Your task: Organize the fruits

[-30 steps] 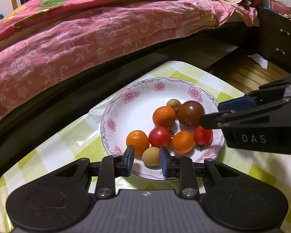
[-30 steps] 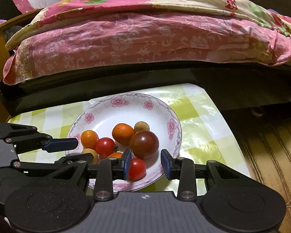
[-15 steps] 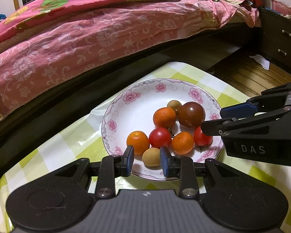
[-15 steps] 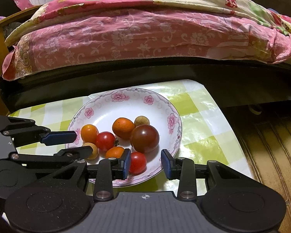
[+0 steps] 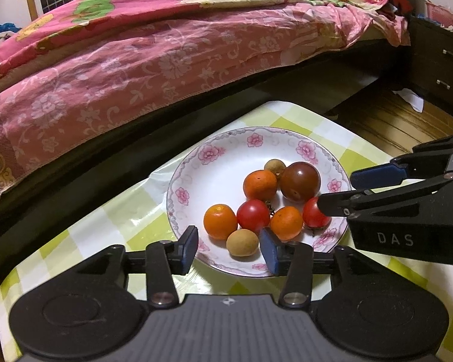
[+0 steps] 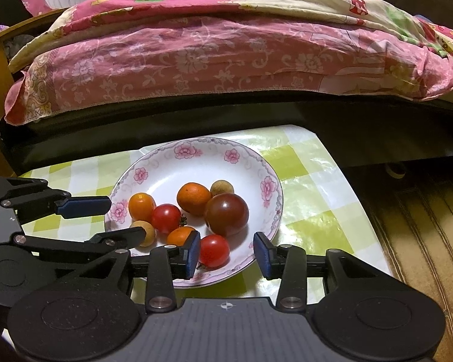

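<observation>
A white flowered plate (image 5: 214, 163) (image 6: 166, 166) on the green checked table holds several small fruits: orange ones, red tomatoes, a dark brown tomato (image 5: 300, 181) (image 6: 226, 214) and tan longans. My left gripper (image 5: 229, 249) is open and empty at the plate's near rim, with a tan longan (image 5: 242, 242) just beyond its tips. My right gripper (image 6: 227, 252) is open and empty, with a red tomato (image 6: 213, 250) between its tips at the near rim. Each gripper also shows in the other view, the right one (image 5: 341, 190) and the left one (image 6: 123, 220).
A bed with a pink flowered quilt (image 5: 166, 60) and dark frame runs close behind the table. The table (image 6: 311, 211) ends just right of the plate, with wooden floor (image 6: 422, 226) below. A dark drawer cabinet (image 5: 438, 69) stands at the far right.
Both grippers have drawn back slightly from the plate. The fruits have not moved.
</observation>
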Demonstrator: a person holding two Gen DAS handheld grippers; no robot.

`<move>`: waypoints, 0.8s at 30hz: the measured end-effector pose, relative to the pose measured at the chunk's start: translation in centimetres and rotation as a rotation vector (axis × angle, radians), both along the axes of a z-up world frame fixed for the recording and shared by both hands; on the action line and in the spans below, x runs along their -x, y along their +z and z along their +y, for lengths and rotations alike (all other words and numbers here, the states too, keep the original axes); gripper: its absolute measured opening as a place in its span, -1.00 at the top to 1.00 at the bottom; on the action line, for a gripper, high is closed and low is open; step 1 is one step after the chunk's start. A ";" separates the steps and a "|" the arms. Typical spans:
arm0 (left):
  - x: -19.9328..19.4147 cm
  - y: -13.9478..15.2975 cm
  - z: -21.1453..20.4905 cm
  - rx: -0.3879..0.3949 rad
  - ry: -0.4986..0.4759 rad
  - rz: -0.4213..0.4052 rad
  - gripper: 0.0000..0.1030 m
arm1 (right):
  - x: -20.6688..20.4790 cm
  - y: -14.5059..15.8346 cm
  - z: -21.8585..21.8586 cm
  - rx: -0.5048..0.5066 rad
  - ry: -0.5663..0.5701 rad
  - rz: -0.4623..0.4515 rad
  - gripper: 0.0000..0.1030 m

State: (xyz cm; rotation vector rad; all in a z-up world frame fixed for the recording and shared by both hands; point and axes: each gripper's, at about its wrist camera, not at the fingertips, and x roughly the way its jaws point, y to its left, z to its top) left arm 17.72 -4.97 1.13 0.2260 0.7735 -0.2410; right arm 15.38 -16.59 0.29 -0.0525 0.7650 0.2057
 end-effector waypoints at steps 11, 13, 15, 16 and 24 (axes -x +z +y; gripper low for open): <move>1.7 0.9 0.6 -0.014 0.057 -0.023 -0.35 | 1.5 0.4 -0.4 -0.010 -0.030 0.004 0.25; 2.1 0.9 0.7 -0.014 0.067 -0.024 -0.39 | 2.1 0.6 -0.4 -0.009 -0.028 0.002 0.24; 2.6 1.0 0.8 -0.009 0.078 -0.023 -0.45 | 2.6 0.7 -0.4 -0.010 -0.029 0.001 0.20; 2.8 1.0 0.8 -0.006 0.083 -0.024 -0.48 | 2.9 0.7 -0.4 -0.011 -0.031 -0.001 0.19; 4.6 1.2 1.0 -0.009 0.120 -0.022 -0.67 | 4.8 1.2 -0.4 -0.014 -0.051 -0.010 0.09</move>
